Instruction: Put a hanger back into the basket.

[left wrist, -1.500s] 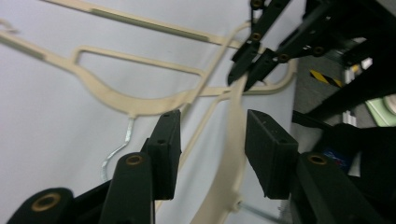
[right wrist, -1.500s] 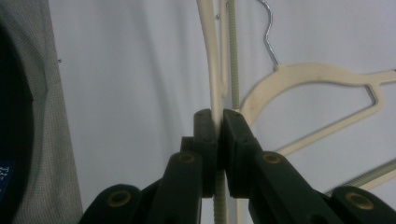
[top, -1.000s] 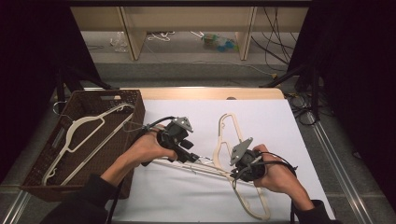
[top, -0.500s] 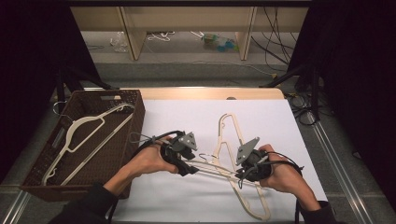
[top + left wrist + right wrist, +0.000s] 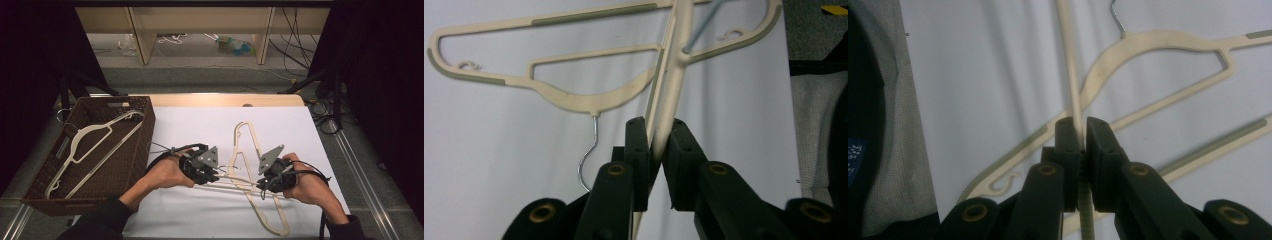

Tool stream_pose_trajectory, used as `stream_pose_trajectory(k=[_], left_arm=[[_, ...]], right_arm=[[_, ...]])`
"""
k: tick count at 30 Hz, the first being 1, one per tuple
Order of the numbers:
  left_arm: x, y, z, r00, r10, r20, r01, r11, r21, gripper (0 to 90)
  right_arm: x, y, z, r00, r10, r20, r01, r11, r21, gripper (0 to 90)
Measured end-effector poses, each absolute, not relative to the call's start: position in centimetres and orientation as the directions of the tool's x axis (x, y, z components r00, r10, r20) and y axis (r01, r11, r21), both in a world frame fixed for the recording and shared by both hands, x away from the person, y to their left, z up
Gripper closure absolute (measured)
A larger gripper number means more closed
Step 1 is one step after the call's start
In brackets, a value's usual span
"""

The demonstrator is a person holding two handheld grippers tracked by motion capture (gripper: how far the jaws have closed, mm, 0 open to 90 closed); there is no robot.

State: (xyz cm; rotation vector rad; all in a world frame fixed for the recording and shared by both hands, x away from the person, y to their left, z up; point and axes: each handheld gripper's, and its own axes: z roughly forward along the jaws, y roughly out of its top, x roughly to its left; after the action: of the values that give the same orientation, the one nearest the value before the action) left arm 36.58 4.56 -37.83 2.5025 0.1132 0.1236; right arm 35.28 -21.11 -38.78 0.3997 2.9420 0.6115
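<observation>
The upper cream hanger [image 5: 235,184] lies crosswise over a second cream hanger [image 5: 260,170] on the white table [image 5: 200,125], held at both ends. The left gripper [image 5: 216,176] has just been closing its jaws, now pinching the hanger's thin bar; the right gripper [image 5: 260,186] pinches the same bar. A white hanger [image 5: 87,145] rests in the brown wicker basket [image 5: 142,107] at the left.

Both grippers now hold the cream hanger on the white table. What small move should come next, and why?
Probably lift it a little with both hands together. The left gripper has just closed on the upper hanger, and the right gripper is shut on its bar, while it crosses a second hanger. The basket waits to the left.
</observation>
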Motion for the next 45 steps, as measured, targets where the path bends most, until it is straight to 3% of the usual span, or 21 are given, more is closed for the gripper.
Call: stream_pose_trajectory(k=[5,10,12,16,21,28,36,45], left_arm=[[35.9,4.3,-37.4,0.991,0.133,0.025,0.087,-0.769,0.633,85.8],[35.9,4.5,-36.1,0.981,0.194,0.024,0.136,-0.764,0.631,86.2],[36.1,4.9,-35.8,0.970,0.243,-0.004,0.192,-0.758,0.624,86.1],[36.6,5.8,-34.8,0.951,0.308,-0.021,0.254,-0.742,0.621,86.2],[37.0,7.3,-32.6,0.936,0.349,-0.030,0.286,-0.713,0.640,86.2],[36.8,9.4,-29.2,0.899,0.436,-0.034,0.332,-0.630,0.702,86.1],[37.2,13.7,-24.7,0.857,0.514,-0.034,0.352,-0.537,0.767,86.1],[38.5,20.6,-22.2,0.779,0.626,-0.032,0.407,-0.466,0.786,86.1]], right_arm=[[35.3,-22.0,-37.9,-0.949,0.307,-0.071,0.247,0.866,0.435,78.2],[35.2,-23.3,-35.6,-0.868,0.482,-0.117,0.336,0.746,0.575,55.8],[35.0,-23.8,-34.6,-0.832,0.547,-0.091,0.375,0.677,0.634,49.6],[34.5,-25.0,-32.9,-0.802,0.592,-0.075,0.385,0.609,0.693,43.9],[33.9,-25.4,-32.5,-0.770,0.636,-0.061,0.422,0.578,0.699,42.2],[33.3,-25.6,-32.4,-0.781,0.623,-0.047,0.408,0.566,0.716,40.7],[33.4,-24.9,-34.1,-0.779,0.626,-0.029,0.440,0.579,0.686,34.0],[33.4,-23.9,-35.5,-0.794,0.608,-0.004,0.458,0.601,0.655,33.5]])
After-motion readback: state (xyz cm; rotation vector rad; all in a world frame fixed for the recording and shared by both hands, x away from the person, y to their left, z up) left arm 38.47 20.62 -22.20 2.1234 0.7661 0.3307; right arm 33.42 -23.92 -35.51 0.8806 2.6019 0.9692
